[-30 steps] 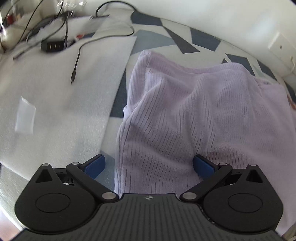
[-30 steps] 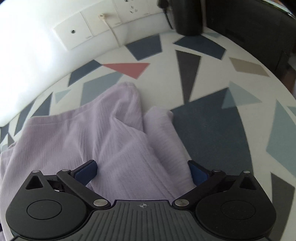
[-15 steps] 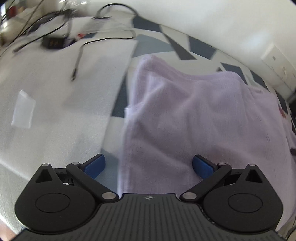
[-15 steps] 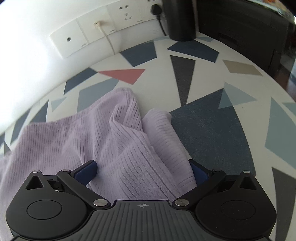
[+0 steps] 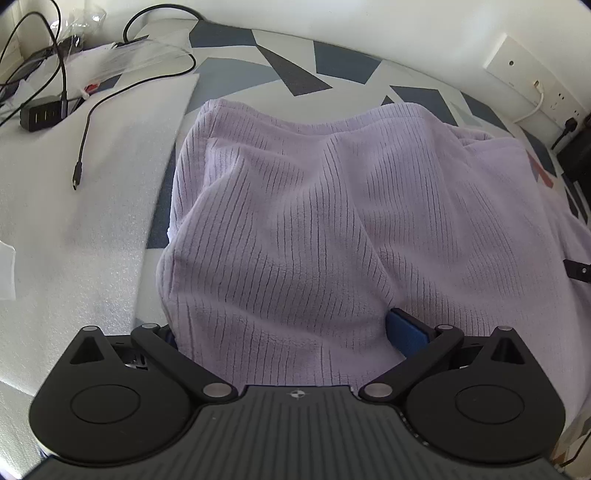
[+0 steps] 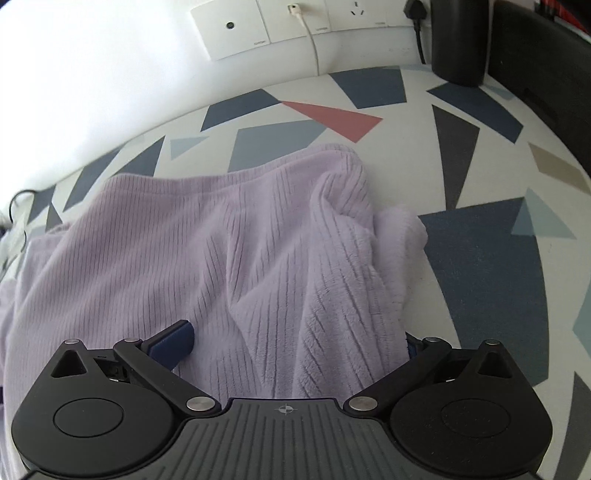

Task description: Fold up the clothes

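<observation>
Right of the lilac garment [image 6: 229, 251], the patterned tabletop [image 6: 480, 258] lies bare as far as the black box [image 6: 458, 37] and dark case [image 6: 546, 66] at the far right edge. Behind the garment a bare strip runs to the wall, where the socket plates [image 6: 280, 22] and hanging cables [image 6: 314, 48] sit. On the left, the white foam sheet [image 5: 92, 177] lies flat, crossed by a loose black cable [image 5: 85, 136], with a black hub [image 5: 40, 116] and tangled wires [image 5: 33, 44] at the far corner.

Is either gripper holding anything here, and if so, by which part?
Neither closes on anything: both the left gripper and right gripper are open, with the purple garment bunched loosely between them.
</observation>
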